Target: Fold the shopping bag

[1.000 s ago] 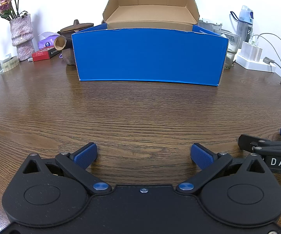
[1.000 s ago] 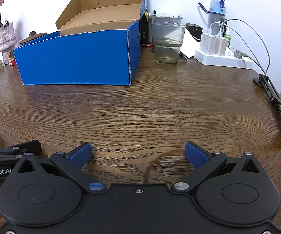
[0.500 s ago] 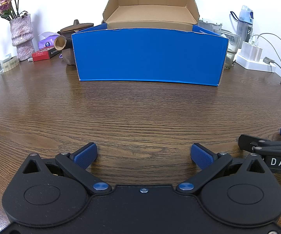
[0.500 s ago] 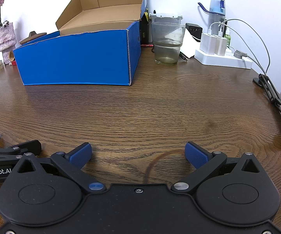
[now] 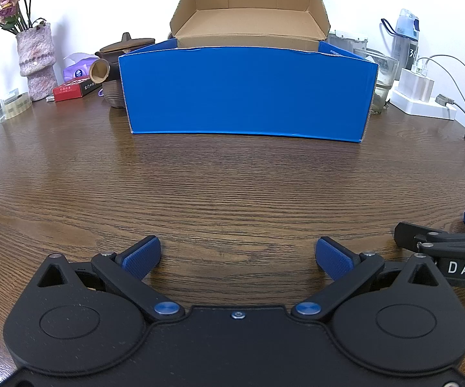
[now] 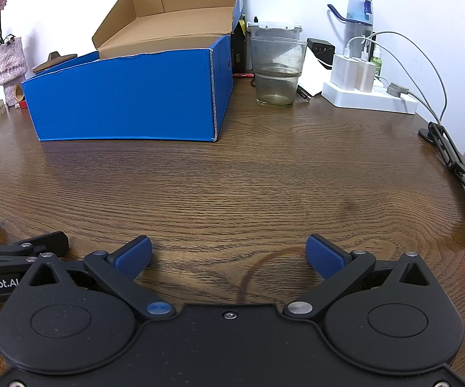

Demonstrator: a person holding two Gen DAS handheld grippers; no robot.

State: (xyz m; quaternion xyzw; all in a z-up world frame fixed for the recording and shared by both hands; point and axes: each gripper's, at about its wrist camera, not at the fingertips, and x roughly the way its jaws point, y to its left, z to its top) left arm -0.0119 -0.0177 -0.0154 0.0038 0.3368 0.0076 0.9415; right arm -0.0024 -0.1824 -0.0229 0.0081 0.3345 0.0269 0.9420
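No shopping bag shows in either view. My left gripper (image 5: 238, 251) rests low over the brown wooden table (image 5: 232, 187), fingers spread wide and open, nothing between them. My right gripper (image 6: 229, 251) sits the same way, open and holding nothing. Each gripper appears at the edge of the other's view: the right gripper (image 5: 451, 242) at the right side of the left wrist view, the left gripper (image 6: 13, 248) at the left side of the right wrist view. A big blue cardboard box (image 5: 245, 93) with its lid flipped up stands straight ahead, its inside hidden by the front wall.
Left of the box stand a vase with dried flowers (image 5: 35, 61), a red packet (image 5: 74, 88) and a brown teapot (image 5: 116, 77). To the right are a glass cup (image 6: 277, 71), a water bottle (image 6: 358, 16), a white power strip with chargers (image 6: 368, 96) and a black stand (image 6: 451, 154).
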